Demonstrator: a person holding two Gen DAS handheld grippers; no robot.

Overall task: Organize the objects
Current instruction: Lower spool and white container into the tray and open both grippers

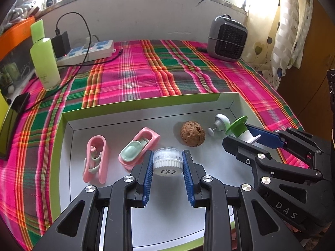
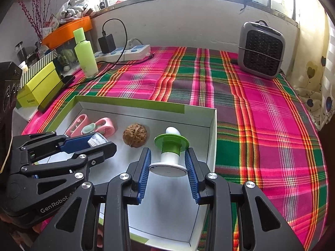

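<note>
A shallow white box with green rim (image 1: 67, 115) (image 2: 212, 129) lies on the plaid cloth. My left gripper (image 1: 167, 159) is shut on a small white ribbed jar (image 1: 167, 164), held over the box floor; the jar also shows in the right wrist view (image 2: 97, 139). My right gripper (image 2: 168, 156) is shut on a green and white spool-shaped piece (image 2: 170, 148), seen from the left wrist too (image 1: 240, 128). In the box lie two pink clips (image 1: 96, 159) (image 1: 139, 146), a brown walnut (image 1: 192, 133) (image 2: 135, 137) and a white hook (image 1: 218, 123).
A green bottle (image 1: 45, 58) (image 2: 84, 52), a power strip with charger and cable (image 1: 92, 50) (image 2: 125, 52), and a phone (image 1: 12, 123) stand at the left. A grey heater (image 1: 228, 38) (image 2: 261, 50) stands at the back right. Yellow boxes (image 2: 37, 83) lie beyond the left edge.
</note>
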